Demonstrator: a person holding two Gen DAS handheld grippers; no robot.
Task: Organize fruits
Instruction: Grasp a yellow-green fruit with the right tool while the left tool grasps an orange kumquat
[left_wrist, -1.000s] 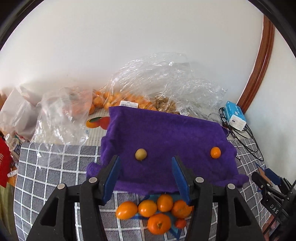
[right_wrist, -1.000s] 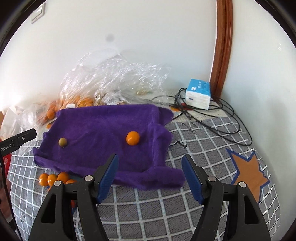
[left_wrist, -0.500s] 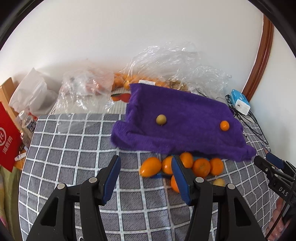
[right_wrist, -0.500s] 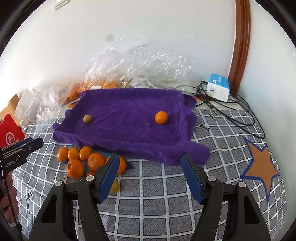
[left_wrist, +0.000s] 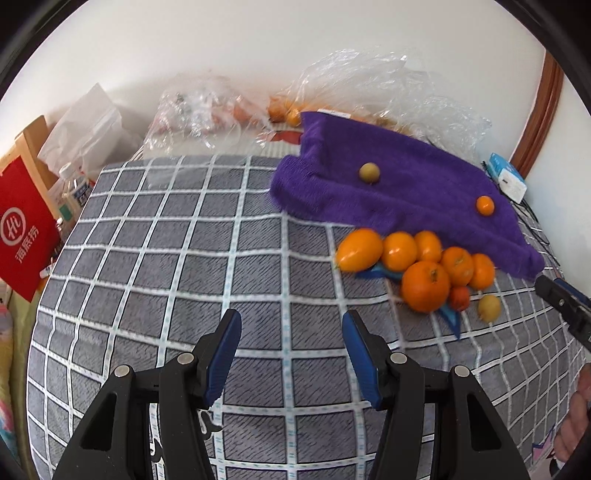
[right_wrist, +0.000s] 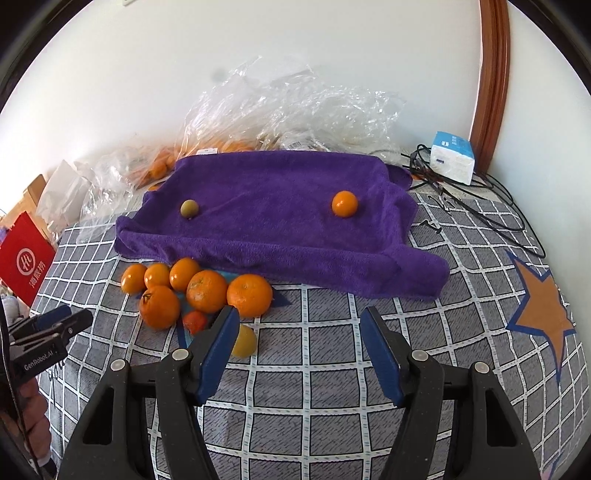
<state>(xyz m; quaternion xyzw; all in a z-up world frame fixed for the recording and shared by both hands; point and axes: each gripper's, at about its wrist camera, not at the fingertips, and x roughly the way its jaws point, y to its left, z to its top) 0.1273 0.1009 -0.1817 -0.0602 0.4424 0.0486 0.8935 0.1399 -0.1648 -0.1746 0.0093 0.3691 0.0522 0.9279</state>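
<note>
A purple towel (right_wrist: 280, 210) (left_wrist: 399, 181) lies on the grey checked cloth, with a small yellow-green fruit (right_wrist: 189, 209) (left_wrist: 369, 172) and a small orange fruit (right_wrist: 344, 203) (left_wrist: 485, 205) on it. In front of the towel sits a pile of several oranges (right_wrist: 207, 291) (left_wrist: 424, 286), with a small red fruit (right_wrist: 194, 321) and a yellow fruit (right_wrist: 243, 340) (left_wrist: 489, 307) beside it. My left gripper (left_wrist: 291, 328) hangs open over bare cloth, left of the pile. My right gripper (right_wrist: 299, 325) is open with nothing between its jaws, which are closing; its left finger (right_wrist: 216, 347) hides part of the yellow fruit.
Crumpled clear plastic bags (right_wrist: 295, 110) with more oranges lie behind the towel against the white wall. A blue-white box (right_wrist: 452, 157) and black cables (right_wrist: 480, 206) sit at the back right. A red bag (left_wrist: 22, 232) stands at the left edge. An orange star patch (right_wrist: 543, 302) marks the cloth.
Both views have pulled back and down from the towel. The pile of oranges has come into fuller view. The left view swung left, so the towel now sits to the right.
</note>
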